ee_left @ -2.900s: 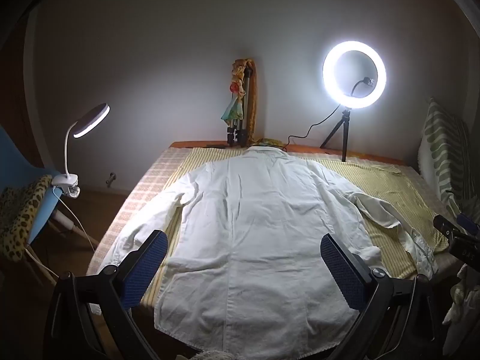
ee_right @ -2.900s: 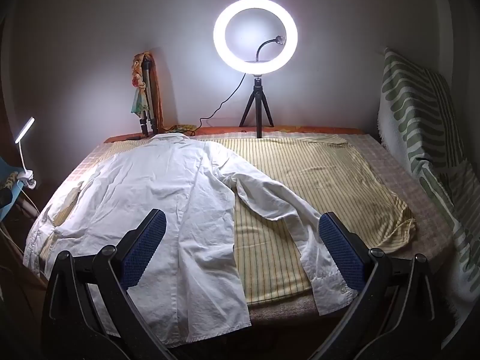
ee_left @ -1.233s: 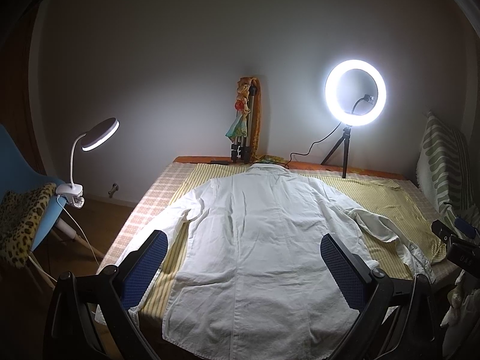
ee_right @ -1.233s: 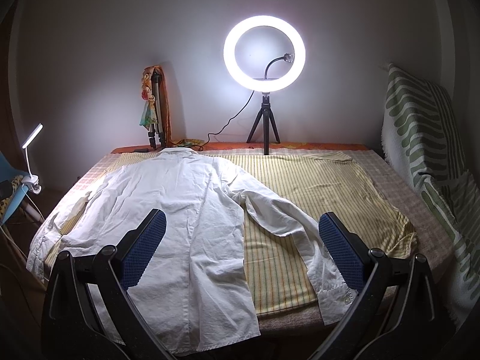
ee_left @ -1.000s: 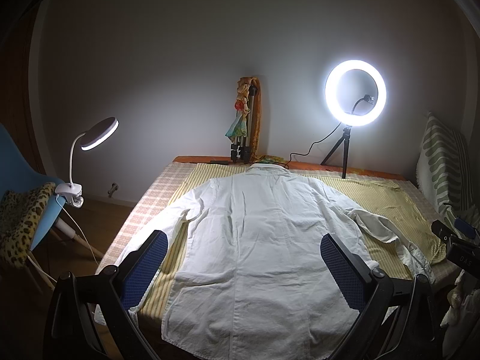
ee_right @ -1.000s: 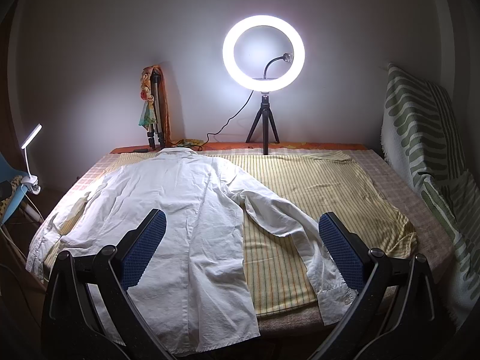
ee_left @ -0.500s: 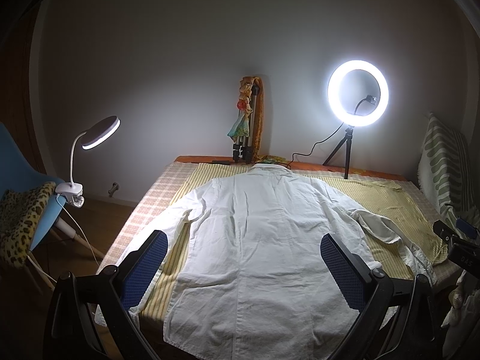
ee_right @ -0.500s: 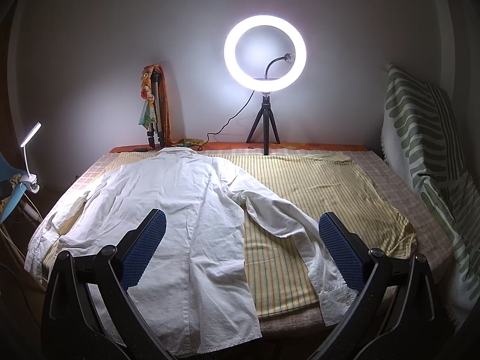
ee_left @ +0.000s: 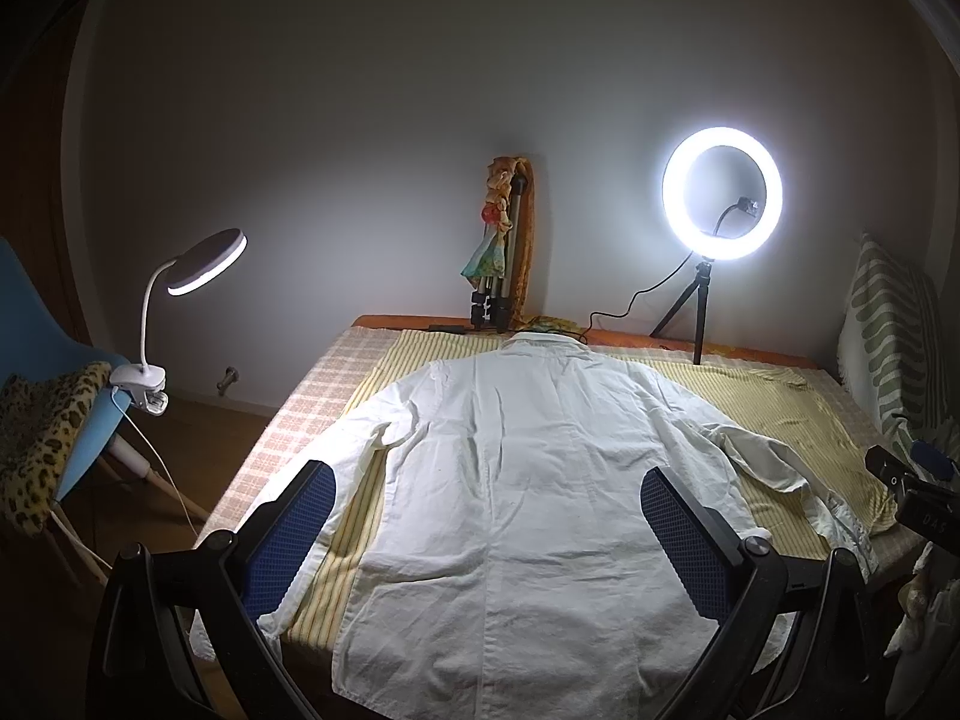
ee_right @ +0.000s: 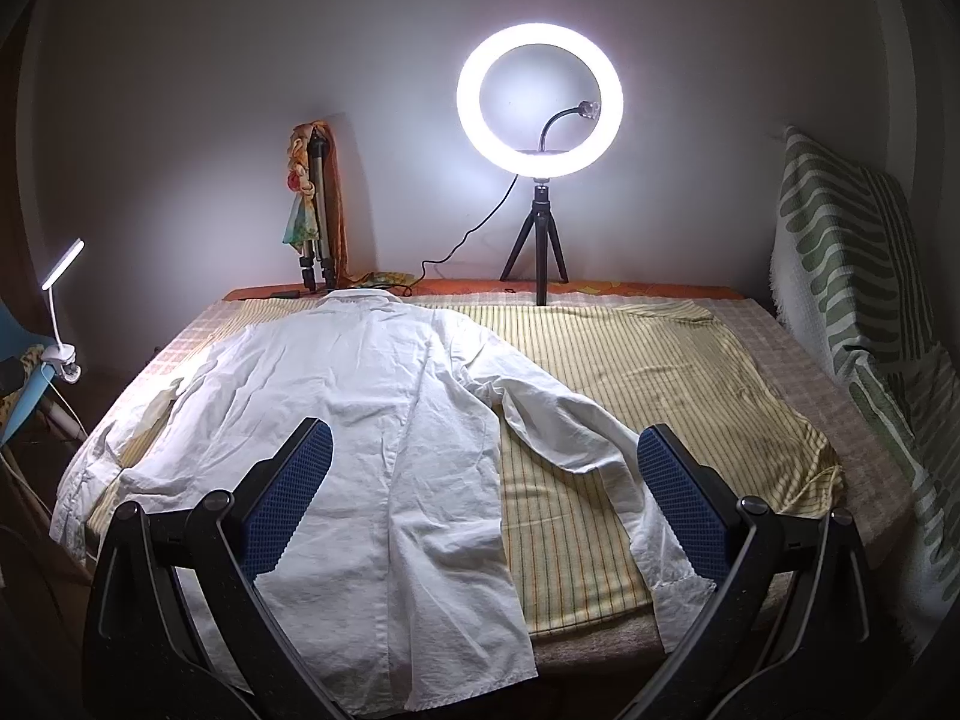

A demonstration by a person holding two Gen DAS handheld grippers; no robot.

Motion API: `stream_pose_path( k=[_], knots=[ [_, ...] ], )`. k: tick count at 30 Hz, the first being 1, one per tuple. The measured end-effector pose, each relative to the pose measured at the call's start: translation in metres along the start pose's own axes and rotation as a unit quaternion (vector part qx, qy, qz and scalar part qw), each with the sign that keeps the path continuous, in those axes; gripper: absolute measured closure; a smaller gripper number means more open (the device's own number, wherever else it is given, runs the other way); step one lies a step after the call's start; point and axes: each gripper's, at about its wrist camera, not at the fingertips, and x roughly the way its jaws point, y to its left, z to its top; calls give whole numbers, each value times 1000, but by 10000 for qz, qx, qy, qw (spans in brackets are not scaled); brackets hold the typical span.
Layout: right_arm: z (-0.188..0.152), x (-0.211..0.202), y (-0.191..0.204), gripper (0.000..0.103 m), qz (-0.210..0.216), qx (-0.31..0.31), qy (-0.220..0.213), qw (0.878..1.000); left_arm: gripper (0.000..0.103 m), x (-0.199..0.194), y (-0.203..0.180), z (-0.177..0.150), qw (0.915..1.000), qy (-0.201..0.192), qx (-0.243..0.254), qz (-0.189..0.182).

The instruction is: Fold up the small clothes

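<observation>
The white shirt (ee_left: 528, 480) lies flat, back up, on the bed (ee_right: 660, 360), collar far, sleeves spread left and right; thin limp cotton, probably light and crease-prone; best pinched at cuff or hem corner; left gripper (ee_left: 486, 534) and right gripper (ee_right: 486, 504) hover with jaws wide apart, empty.

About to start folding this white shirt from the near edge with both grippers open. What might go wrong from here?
1. The shirt's hem and right sleeve cuff hang past the bed's near edge; a tug might slide the shirt off.
2. The striped yellow cloth lies loose under the shirt, so the right gripper may pinch both layers.
3. The ring light stands on its tripod near the collar; a swung sleeve might tip it.
</observation>
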Motion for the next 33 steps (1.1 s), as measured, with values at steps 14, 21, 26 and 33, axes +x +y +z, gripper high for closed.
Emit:
stream_pose_path(
  k=[14,21,26,33],
  knots=[
    [0,10,15,0,79,-67,68,9999,3,18,49,-14,9996,-153,-248,-64],
    [-1,19,24,0,152,-123,144,9997,10,49,114,-25,9982,160,-470,324],
    [-1,28,31,0,231,-211,208,9993,17,87,162,-39,9942,599,-781,437],
    [-1,32,45,0,209,-472,197,9985,19,148,232,-66,9793,1267,-1517,433]
  ],
)
